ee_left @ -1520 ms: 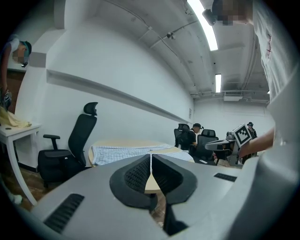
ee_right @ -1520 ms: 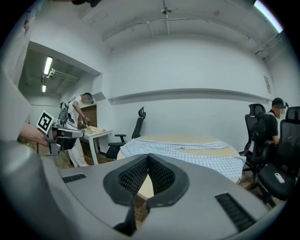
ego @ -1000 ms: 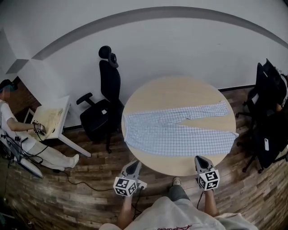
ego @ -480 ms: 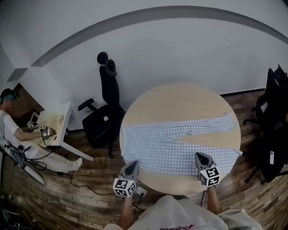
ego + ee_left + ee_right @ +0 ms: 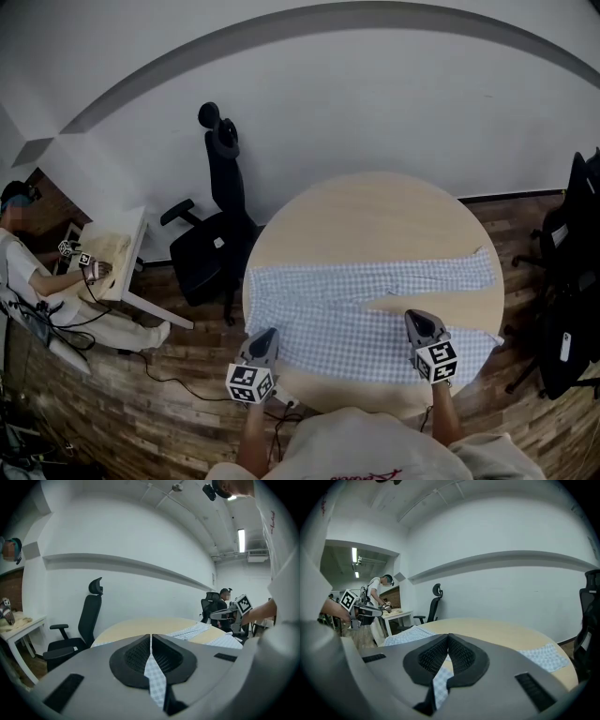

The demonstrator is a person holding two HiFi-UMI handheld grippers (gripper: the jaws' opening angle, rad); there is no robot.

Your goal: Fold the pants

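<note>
I hold the left gripper and right gripper clamped on the pants.
Each pair of jaws is pressed together with checked cloth pinched between, at the near edge, left and right. The pants lie spread across the round table, legs pointing right. A black office chair stands beyond, far left.

Support: round light wooden table.
Lying on it: light-blue checked fabric pants, spread flat across the near half, legs towards the right.
</note>
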